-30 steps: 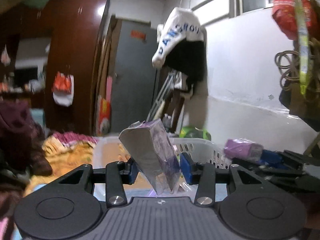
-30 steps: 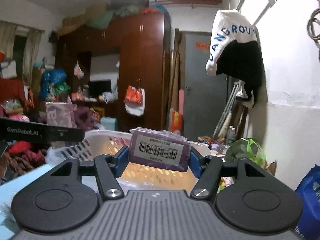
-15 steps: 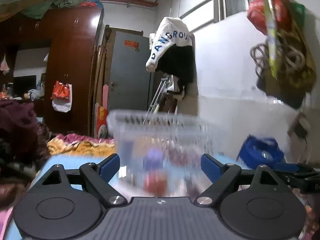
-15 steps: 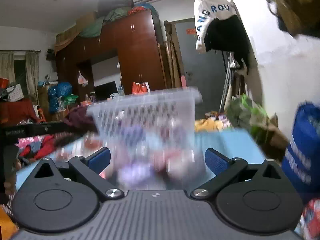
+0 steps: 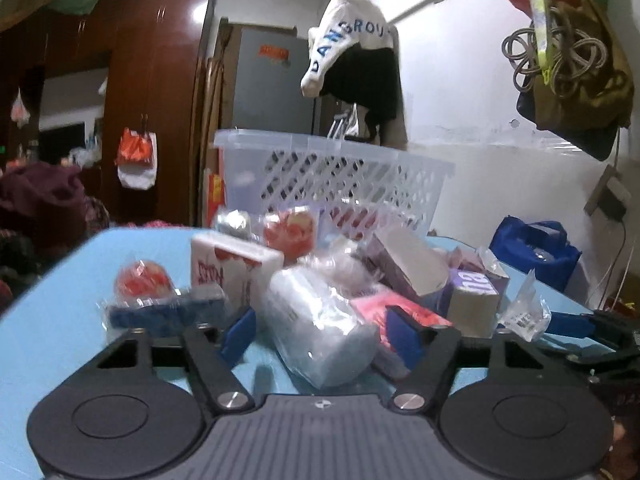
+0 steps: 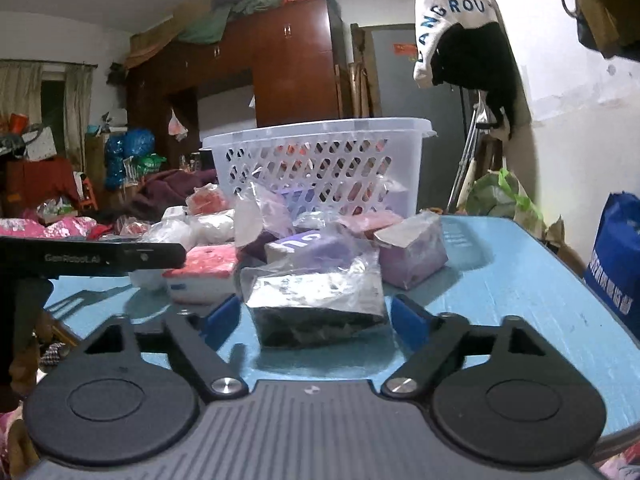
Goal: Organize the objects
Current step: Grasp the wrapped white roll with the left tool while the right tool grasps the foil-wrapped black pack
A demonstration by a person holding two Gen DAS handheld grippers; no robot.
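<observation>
Plastic-wrapped packet between spread right tongs, left tongs apart

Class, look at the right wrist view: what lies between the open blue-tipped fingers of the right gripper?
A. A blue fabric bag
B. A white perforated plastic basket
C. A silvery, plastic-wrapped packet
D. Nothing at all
C: the silvery plastic-wrapped packet lies on the light blue table between the spread fingers of the right gripper; the white perforated plastic basket stands farther back.
</observation>
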